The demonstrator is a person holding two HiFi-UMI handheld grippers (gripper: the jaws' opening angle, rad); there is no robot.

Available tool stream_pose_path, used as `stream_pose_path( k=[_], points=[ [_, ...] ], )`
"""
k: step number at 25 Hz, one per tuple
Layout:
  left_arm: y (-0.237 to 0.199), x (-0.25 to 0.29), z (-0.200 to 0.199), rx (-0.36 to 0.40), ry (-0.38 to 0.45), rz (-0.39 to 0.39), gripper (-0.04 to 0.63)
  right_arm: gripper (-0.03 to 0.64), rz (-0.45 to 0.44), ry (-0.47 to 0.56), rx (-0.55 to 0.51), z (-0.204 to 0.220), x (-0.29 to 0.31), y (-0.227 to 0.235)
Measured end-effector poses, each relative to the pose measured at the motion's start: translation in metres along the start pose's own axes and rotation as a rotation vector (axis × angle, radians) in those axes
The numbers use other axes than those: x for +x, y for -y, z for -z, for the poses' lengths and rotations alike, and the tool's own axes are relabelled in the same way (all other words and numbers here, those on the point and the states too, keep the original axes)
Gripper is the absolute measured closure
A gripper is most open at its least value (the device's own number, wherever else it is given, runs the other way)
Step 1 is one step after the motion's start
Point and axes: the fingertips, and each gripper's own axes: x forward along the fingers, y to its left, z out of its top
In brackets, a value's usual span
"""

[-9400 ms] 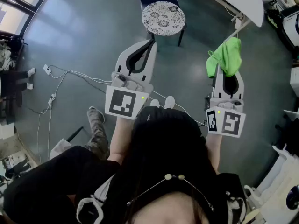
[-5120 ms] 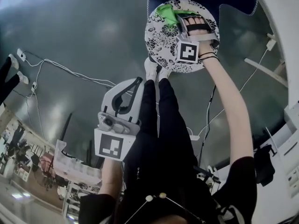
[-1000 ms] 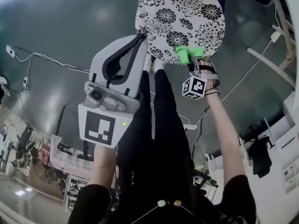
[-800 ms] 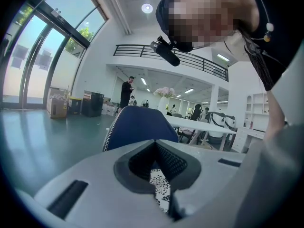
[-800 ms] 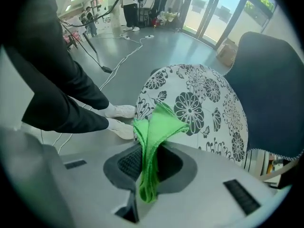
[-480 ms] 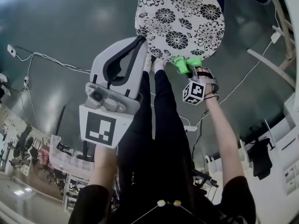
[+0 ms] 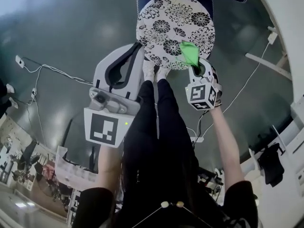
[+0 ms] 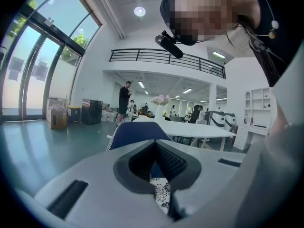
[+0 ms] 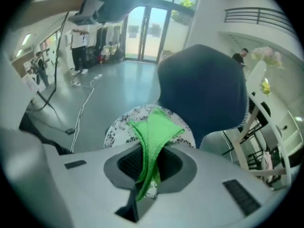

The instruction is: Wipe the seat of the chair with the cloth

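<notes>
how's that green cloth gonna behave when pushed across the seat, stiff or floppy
Probably floppy: the green cloth folds and droops where the right hand-held gripper pinches it. Likely light, since one pinch seems to hold it all. Pushed over the patterned seat, it may bunch rather than slide flat.

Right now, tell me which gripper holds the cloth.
The right gripper, shut on the green cloth over the floral seat; the left gripper is shut and empty.
</notes>
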Motion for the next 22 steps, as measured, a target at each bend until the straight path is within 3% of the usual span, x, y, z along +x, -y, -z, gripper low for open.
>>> stream_pose_path(
  k=[6, 12, 17, 22],
  points=[
    [0.022, -0.021, -0.070, 0.032, 0.023, 0.011, 0.591, 0.565, 0.085, 0.209, 0.229, -0.082, -0.100, 0.047],
    [0.036, -0.054, -0.129, 0.060, -0.004, 0.002, 0.591, 0.565, 0.217, 0.367, 0.279, -0.141, -0.212, 0.082],
    [0.038, -0.089, -0.198, 0.133, 0.081, -0.030, 0.591, 0.565, 0.328, 0.556, 0.381, -0.182, -0.319, 0.121],
    [0.036, -0.122, -0.242, 0.140, 0.148, -0.081, 0.591, 0.565, 0.453, 0.668, 0.437, -0.191, -0.411, 0.150]
  ],
)
